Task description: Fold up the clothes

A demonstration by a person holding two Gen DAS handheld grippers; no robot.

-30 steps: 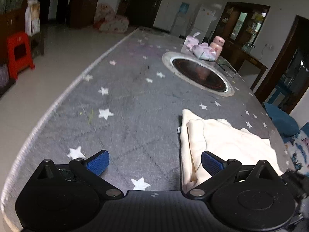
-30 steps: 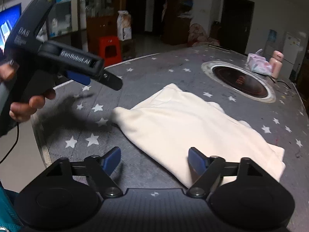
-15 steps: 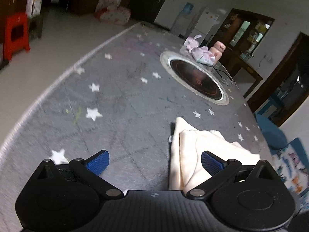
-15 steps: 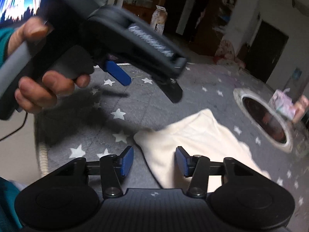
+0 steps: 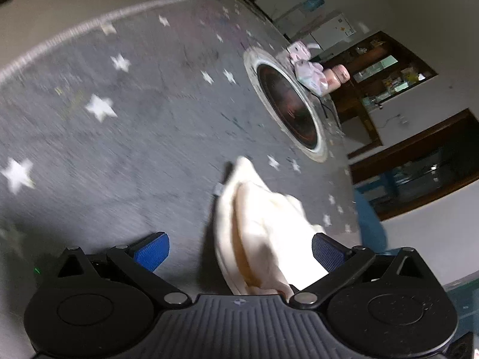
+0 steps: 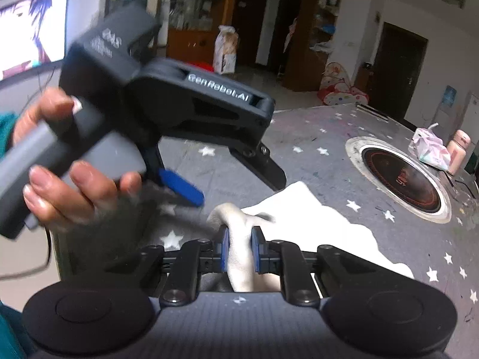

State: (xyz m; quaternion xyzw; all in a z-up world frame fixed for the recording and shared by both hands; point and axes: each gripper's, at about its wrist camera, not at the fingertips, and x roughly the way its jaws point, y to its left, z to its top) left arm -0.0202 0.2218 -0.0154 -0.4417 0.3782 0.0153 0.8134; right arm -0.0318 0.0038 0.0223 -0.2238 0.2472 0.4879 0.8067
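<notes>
Right tongs (image 6: pixel 239 254) now pinch soft cream garment (image 6: pixel 299 218); left tongs (image 5: pixel 239 254) agape.

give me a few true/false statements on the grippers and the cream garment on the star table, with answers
1. The right gripper is shut on the cream fabric garment. True.
2. The left gripper is clamped on the garment. False: its jaws stand wide open with cloth between them.
3. The garment lies on a grey tablecloth with white stars. True.
4. The round black cooktop is covered by the garment. False: it is bare, apart from the cloth.
5. A pink bottle stands beyond the cooktop. True.
</notes>
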